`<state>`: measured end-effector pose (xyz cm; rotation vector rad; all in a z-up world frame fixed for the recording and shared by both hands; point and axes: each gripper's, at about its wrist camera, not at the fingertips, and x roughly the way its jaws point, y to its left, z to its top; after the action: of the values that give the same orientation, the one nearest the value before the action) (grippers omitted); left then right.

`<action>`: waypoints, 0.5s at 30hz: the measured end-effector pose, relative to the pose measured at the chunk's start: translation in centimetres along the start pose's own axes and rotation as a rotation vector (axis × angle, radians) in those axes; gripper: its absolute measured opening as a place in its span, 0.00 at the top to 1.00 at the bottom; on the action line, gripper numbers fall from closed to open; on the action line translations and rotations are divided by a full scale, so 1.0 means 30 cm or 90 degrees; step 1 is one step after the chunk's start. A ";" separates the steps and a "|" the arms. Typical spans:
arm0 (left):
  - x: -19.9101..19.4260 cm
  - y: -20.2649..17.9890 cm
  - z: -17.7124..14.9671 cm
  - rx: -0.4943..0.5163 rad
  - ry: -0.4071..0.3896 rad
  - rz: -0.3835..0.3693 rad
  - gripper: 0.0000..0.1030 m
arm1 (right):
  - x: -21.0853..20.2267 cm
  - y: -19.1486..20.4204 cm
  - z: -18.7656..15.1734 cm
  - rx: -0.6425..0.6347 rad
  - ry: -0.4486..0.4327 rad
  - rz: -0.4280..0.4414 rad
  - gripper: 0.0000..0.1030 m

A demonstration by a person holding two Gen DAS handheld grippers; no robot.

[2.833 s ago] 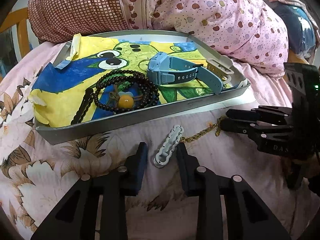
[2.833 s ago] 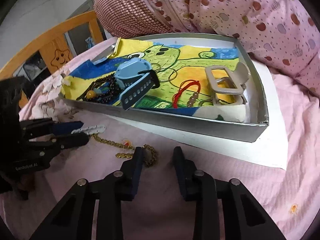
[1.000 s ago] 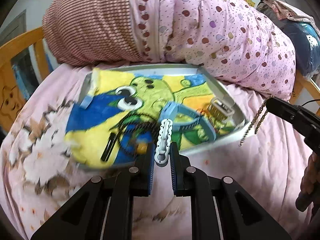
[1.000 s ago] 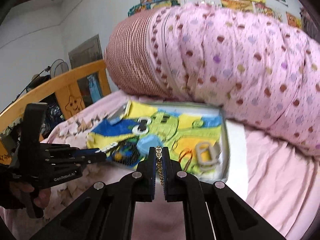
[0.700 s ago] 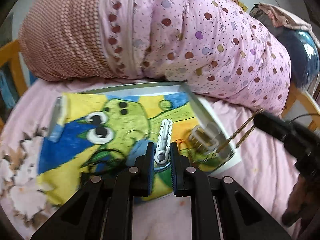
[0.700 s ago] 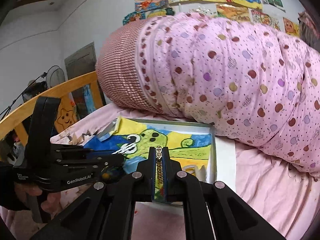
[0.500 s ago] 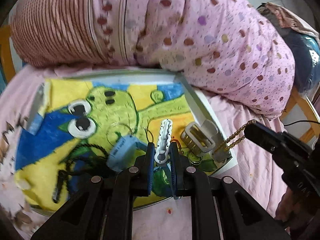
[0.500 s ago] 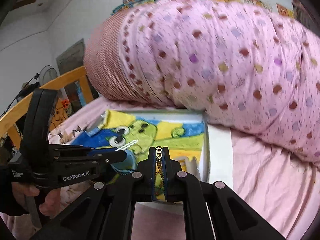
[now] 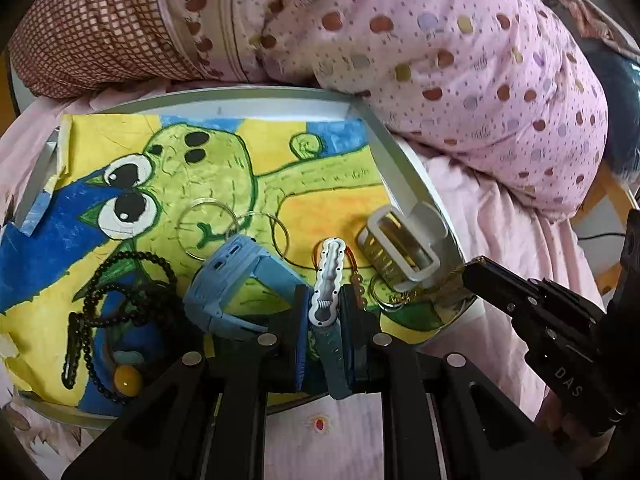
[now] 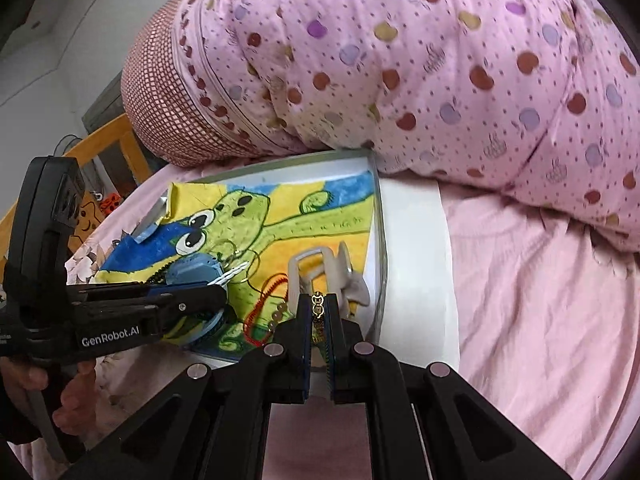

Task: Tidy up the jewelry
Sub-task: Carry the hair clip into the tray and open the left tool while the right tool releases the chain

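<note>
My left gripper (image 9: pixel 325 298) is shut on a white wavy hair clip (image 9: pixel 329 272), held just over the grey tray (image 9: pixel 256 94) lined with a frog drawing. In the tray lie a blue watch (image 9: pixel 240 284), a black bead bracelet (image 9: pixel 120 280), a red string bracelet (image 10: pixel 264 300) and a beige claw clip (image 9: pixel 404 248). My right gripper (image 10: pixel 318 300) is shut on a gold chain (image 10: pixel 318 322) above the tray's near right corner, beside the claw clip (image 10: pixel 332 268). In the left wrist view the right gripper (image 9: pixel 472 274) comes in from the right.
A pink dotted quilt (image 9: pixel 440 60) bulges against the tray's far edge. A white board (image 10: pixel 412 260) sticks out under the tray's right side. Pink bedsheet (image 10: pixel 540 300) spreads to the right. A wooden bed frame (image 10: pixel 108 140) stands at the left. A hand (image 10: pixel 68 400) holds the left gripper.
Both grippers have come forward and down over the tray, each keeping its hold. The chain's loose end has dropped from mid-air to the tray's right corner.
</note>
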<state>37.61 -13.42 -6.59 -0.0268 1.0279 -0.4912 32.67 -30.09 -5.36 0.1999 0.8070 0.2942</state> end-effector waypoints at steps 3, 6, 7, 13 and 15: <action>0.006 -0.010 -0.004 0.010 -0.002 0.009 0.88 | 0.010 -0.005 -0.008 0.005 0.008 -0.004 0.93; 0.006 -0.006 -0.002 0.007 -0.003 0.012 0.88 | 0.012 -0.012 -0.010 0.012 0.011 -0.005 0.93; 0.002 -0.004 -0.003 0.002 -0.004 0.007 0.88 | 0.012 -0.013 -0.010 0.011 0.013 -0.006 0.93; -0.008 0.026 0.005 -0.041 -0.004 -0.026 0.88 | -0.006 -0.017 -0.004 0.006 0.010 -0.015 0.90; -0.014 0.030 0.009 -0.049 -0.003 -0.034 0.85 | -0.017 -0.017 0.000 0.004 0.006 -0.015 0.84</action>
<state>37.99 -12.51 -6.34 -0.1232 1.0426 -0.4994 32.43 -30.75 -5.15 0.1952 0.8186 0.2701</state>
